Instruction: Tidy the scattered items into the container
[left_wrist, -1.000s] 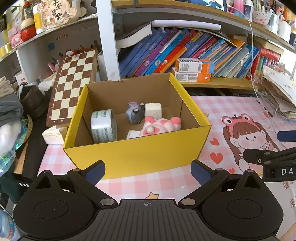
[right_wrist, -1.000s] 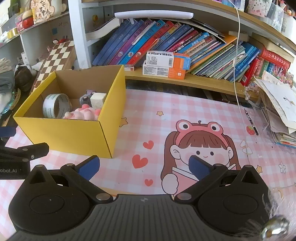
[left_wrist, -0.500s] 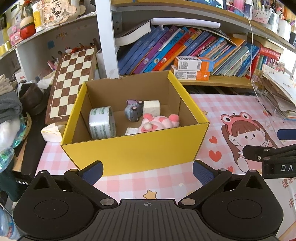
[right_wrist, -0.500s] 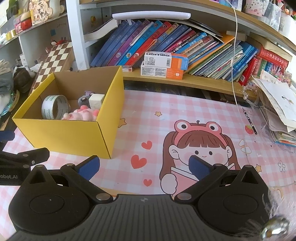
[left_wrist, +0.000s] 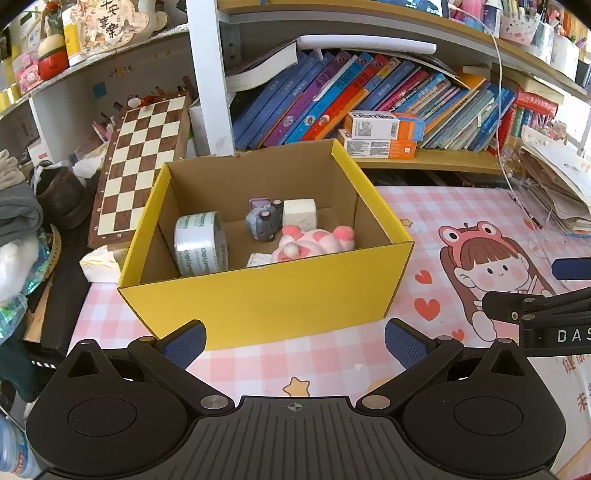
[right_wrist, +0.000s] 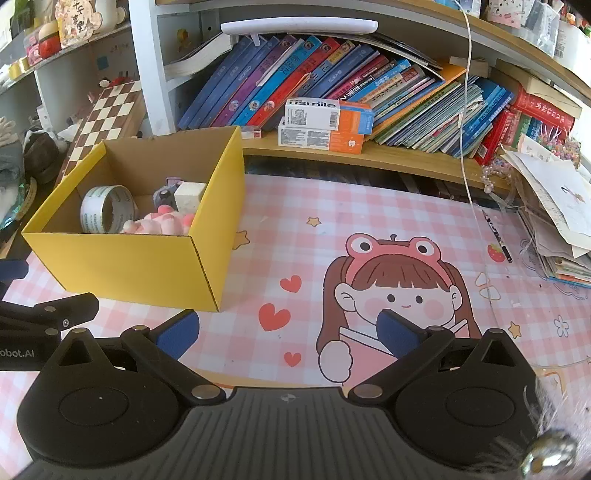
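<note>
The open yellow cardboard box (left_wrist: 258, 306) sits at the left of the pink checked mat (right_wrist: 332, 206), holding a clear tape roll (left_wrist: 199, 243), a grey toy (left_wrist: 264, 221), a white cube (left_wrist: 300, 214) and a pink plush (left_wrist: 314, 242). Left gripper (left_wrist: 293, 338) and right gripper (right_wrist: 288, 328) hover near, spread and empty. Tidying looks finished; next, check the mat for strays.
</note>
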